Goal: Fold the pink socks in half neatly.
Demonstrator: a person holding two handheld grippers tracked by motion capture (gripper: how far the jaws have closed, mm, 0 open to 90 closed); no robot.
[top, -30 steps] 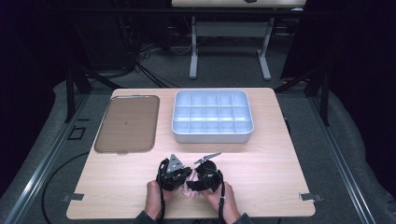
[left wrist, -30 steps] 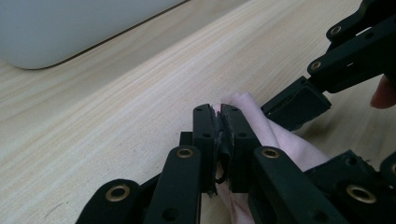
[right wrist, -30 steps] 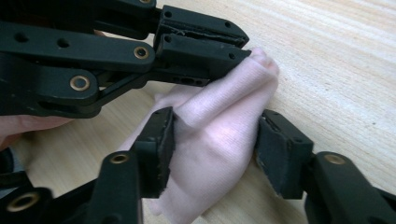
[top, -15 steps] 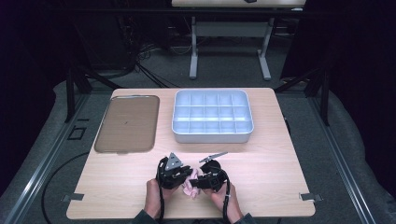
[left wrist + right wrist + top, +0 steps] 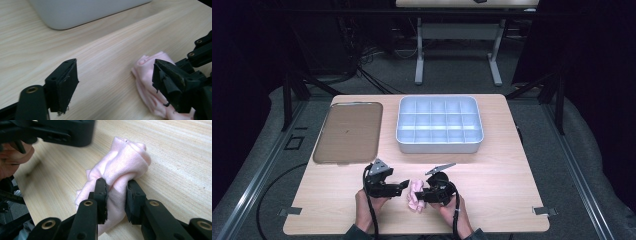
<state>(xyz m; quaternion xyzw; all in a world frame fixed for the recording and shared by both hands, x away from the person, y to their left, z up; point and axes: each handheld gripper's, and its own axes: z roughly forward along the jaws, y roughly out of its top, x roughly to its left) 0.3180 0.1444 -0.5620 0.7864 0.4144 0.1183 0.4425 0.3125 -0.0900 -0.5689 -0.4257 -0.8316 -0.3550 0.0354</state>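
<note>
1. While the right tool (image 5: pixel 116 195) pinches the pink cloth (image 5: pixel 120 167) between its jaws on the worktop (image 5: pixel 512 200), the left tool (image 5: pixel 115 82) has just been opening, nothing between its jaws.
2. Step in hand, seemingly: a handover, the cloth just beside the left tool.
3. Next, probably lift it toward the compartment tray (image 5: pixel 439 145) ahead.

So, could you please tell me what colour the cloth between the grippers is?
Pale pink. The cloth shows best in the right gripper view.
</note>
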